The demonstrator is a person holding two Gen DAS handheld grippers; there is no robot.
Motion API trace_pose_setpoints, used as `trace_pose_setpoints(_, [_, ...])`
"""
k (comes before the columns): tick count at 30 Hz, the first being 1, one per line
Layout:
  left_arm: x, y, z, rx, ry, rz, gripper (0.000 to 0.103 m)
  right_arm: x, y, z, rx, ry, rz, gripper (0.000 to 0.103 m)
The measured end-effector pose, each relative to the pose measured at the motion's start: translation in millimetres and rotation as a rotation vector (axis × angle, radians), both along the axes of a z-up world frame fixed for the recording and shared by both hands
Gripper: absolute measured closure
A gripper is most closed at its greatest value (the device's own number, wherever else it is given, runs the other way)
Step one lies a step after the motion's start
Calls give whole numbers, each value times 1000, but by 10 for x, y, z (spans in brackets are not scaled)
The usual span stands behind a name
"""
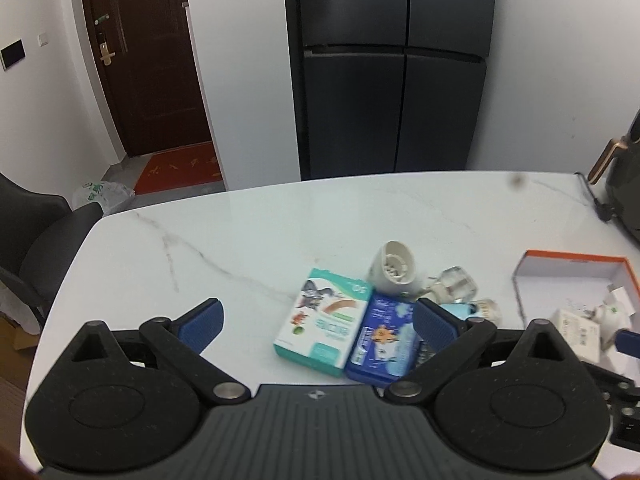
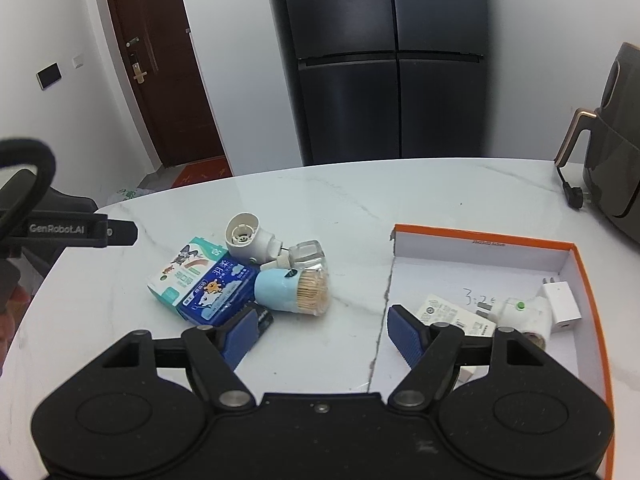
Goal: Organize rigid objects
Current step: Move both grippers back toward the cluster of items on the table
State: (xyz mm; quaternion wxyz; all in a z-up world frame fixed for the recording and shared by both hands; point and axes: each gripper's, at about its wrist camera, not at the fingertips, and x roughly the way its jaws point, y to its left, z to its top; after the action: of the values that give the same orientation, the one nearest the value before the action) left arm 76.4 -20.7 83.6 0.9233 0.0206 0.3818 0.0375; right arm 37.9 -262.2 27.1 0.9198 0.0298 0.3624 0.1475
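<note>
My left gripper (image 1: 316, 320) hangs empty, fingers wide, over the teal box (image 1: 322, 322) and blue box (image 1: 382, 344) mid-desk, their long sides running away from me; my right gripper (image 2: 318, 332), fingers wide, straddles the orange box's (image 2: 480, 242) near-left wall.

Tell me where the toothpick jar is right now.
In the right wrist view the toothpick jar lies on its side on the table, left of the orange-rimmed box, against the blue box.
</note>
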Motion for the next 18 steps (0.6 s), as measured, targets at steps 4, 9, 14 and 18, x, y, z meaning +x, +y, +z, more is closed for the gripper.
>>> trace_pose_setpoints(4, [126,89,-190,7,39,-31,0,32,66,-49,-2,10,-12,17])
trace_pose_setpoints(9, [330,183,-492,20,104,-70,0,93,143,-125,-10,25,-32,17])
trace_pose_setpoints(14, [557,268,-766,-5,157,-109,0,151,221,-216,-21,44,-52,17])
trace_pose_setpoints(18, [703,308,-954,-7,175,-146,0,194,267,-291,-34,60,-69,17])
